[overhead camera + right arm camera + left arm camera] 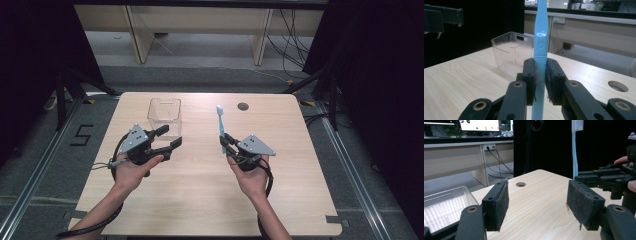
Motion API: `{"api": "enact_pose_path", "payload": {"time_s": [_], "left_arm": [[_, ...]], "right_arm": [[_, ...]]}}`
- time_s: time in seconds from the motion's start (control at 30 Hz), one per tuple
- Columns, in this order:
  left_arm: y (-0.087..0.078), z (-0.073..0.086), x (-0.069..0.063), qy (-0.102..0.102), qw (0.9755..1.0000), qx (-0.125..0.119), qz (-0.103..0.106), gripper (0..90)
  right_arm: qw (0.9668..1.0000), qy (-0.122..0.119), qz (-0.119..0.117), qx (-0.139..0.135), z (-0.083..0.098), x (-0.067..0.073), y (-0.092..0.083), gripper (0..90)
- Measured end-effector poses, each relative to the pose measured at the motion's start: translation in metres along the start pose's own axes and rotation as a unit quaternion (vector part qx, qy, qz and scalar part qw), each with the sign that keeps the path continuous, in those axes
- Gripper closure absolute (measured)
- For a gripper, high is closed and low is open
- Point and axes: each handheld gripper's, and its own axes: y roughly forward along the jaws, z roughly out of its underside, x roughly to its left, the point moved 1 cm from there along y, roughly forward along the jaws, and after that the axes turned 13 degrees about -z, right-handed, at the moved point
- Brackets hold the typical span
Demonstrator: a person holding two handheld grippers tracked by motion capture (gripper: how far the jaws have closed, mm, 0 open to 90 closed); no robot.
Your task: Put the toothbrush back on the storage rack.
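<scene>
A light blue toothbrush [220, 123] stands upright, its handle [541, 47] clamped between the pads of my right gripper [223, 145], which is shut on it above the table's middle right. Its white bristle head [577, 124] is at the top. My left gripper [169, 138] is open with nothing between its pads [499, 203], held just in front of a clear plastic box [164, 116]. From the left gripper view the right gripper [604, 176] and the toothbrush are off to the right. The clear box [512, 52] sits beyond the right gripper's jaws.
The light wooden table [200, 200] has a round cable hole [243, 106] near its far edge. Black curtains hang at both sides, and wooden desk legs and cables stand on the floor beyond. A number 5 is marked on the floor [82, 134] at left.
</scene>
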Motion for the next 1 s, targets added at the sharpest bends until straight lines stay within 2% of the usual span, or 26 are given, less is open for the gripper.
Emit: {"api": "enact_pose_path", "payload": {"time_s": [0.07, 0.17, 0.4, 0.43, 0.47, 0.5, 0.53, 0.63, 0.7, 0.9, 0.93, 1.0], "left_arm": [[0.002, -0.001, -0.001, 0.001, 1.0000, 0.002, 0.004, 33.3], [0.007, -0.003, -0.005, -0.003, 0.9999, 0.002, 0.011, 33.5], [0.017, -0.007, -0.015, -0.001, 0.9996, 0.002, 0.027, 34.2], [0.019, -0.007, -0.017, -0.002, 0.9996, 0.000, 0.029, 34.4], [0.021, -0.008, -0.019, 0.000, 0.9995, 0.000, 0.030, 34.6], [0.022, -0.008, -0.020, 0.003, 0.9995, 0.001, 0.031, 34.7], [0.024, -0.008, -0.021, 0.003, 0.9995, 0.001, 0.032, 35.1], [0.027, -0.009, -0.024, 0.005, 0.9994, 0.004, 0.034, 36.5], [0.029, -0.010, -0.026, 0.005, 0.9994, 0.005, 0.034, 37.7], [0.035, -0.013, -0.033, 0.016, 0.9991, 0.004, 0.040, 42.2], [0.036, -0.013, -0.033, 0.016, 0.9990, 0.004, 0.040, 43.0], [0.038, -0.012, -0.035, 0.016, 0.9990, 0.007, 0.041, 44.9]], "right_arm": [[1.0000, -0.006, 0.001, 0.005, 0.000, 0.001, 0.001, 79.1], [1.0000, -0.001, -0.008, 0.002, -0.001, 0.002, 0.004, 79.1], [0.9999, -0.005, -0.008, 0.005, -0.002, 0.005, 0.009, 79.1], [0.9998, -0.018, -0.004, 0.007, -0.002, 0.005, 0.009, 79.1], [0.9999, -0.005, -0.012, 0.007, -0.002, 0.007, 0.010, 79.1], [0.9998, -0.014, -0.014, 0.003, -0.002, 0.006, 0.012, 79.1], [0.9998, -0.014, -0.008, 0.007, -0.002, 0.007, 0.011, 79.1], [0.9998, -0.005, -0.018, 0.004, -0.002, 0.010, 0.014, 79.1], [0.9999, -0.003, -0.015, 0.007, -0.003, 0.011, 0.014, 79.1], [0.9998, -0.012, -0.018, 0.004, -0.003, 0.014, 0.019, 79.1], [0.9998, 0.000, -0.017, 0.007, -0.002, 0.016, 0.019, 79.1], [0.9998, -0.008, -0.019, 0.006, -0.002, 0.016, 0.021, 79.1]]}}
